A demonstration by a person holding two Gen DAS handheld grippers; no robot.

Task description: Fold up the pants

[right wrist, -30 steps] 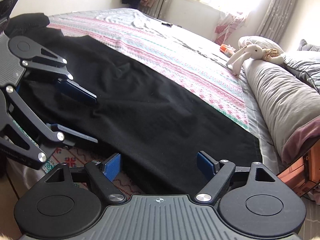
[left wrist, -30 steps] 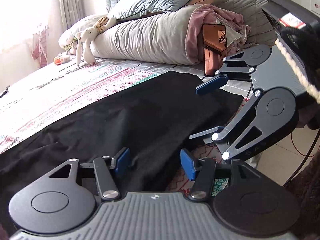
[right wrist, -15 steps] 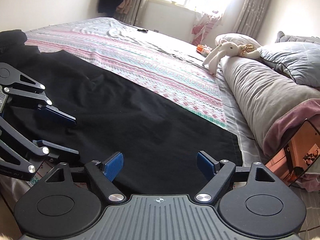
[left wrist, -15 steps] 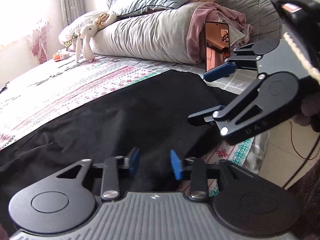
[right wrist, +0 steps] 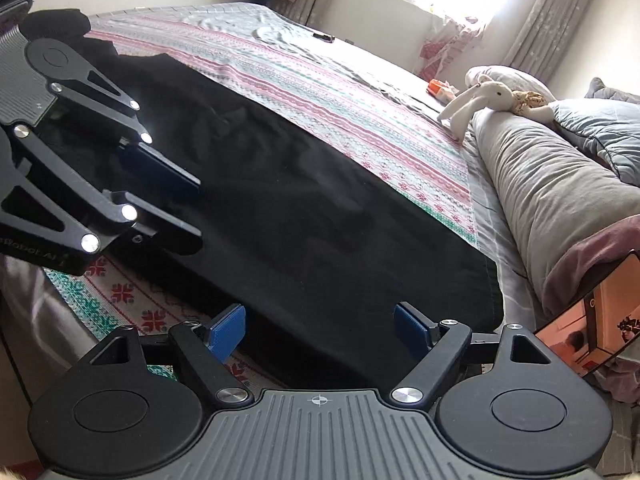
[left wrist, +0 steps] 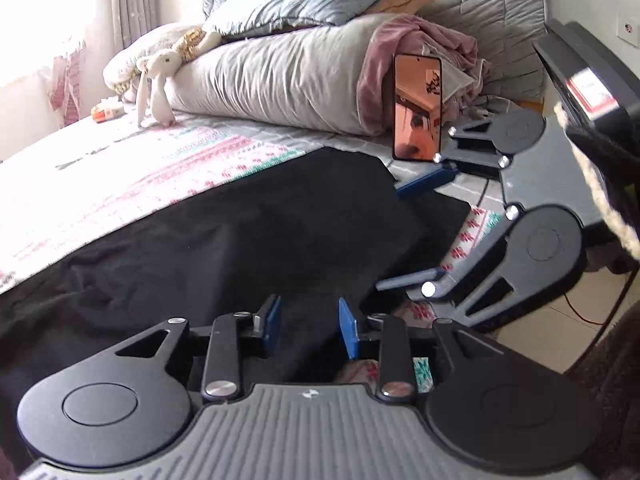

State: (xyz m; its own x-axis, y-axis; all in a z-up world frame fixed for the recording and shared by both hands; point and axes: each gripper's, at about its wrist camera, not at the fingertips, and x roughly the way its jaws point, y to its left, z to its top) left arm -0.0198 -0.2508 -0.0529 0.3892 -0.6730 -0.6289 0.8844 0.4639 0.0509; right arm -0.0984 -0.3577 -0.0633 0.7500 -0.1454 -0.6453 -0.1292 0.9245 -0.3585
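Black pants [left wrist: 240, 236] lie spread flat along the near edge of a patterned bed sheet [left wrist: 120, 172]; in the right wrist view the pants [right wrist: 320, 208] fill the middle. My left gripper [left wrist: 308, 324] hovers just over the pants' near edge, its jaws partly apart and opening; cloth lies under the gap and the pads do not press on it. It shows at the left as the left gripper [right wrist: 188, 204]. My right gripper [right wrist: 320, 330] stands wide open over the pants' end by the hem, gripping nothing. It also shows as the right gripper [left wrist: 412, 232].
A phone [left wrist: 418, 108] leans upright against a rolled grey duvet [left wrist: 280, 76] at the head of the bed. A white plush rabbit [left wrist: 156, 80] sits on the duvet's far end. The bed edge and tiled floor [left wrist: 560, 320] are at the right.
The left gripper's jaws stand narrower than a second ago. The right gripper stays wide open; it tipped up briefly and came back down over the pants' end.
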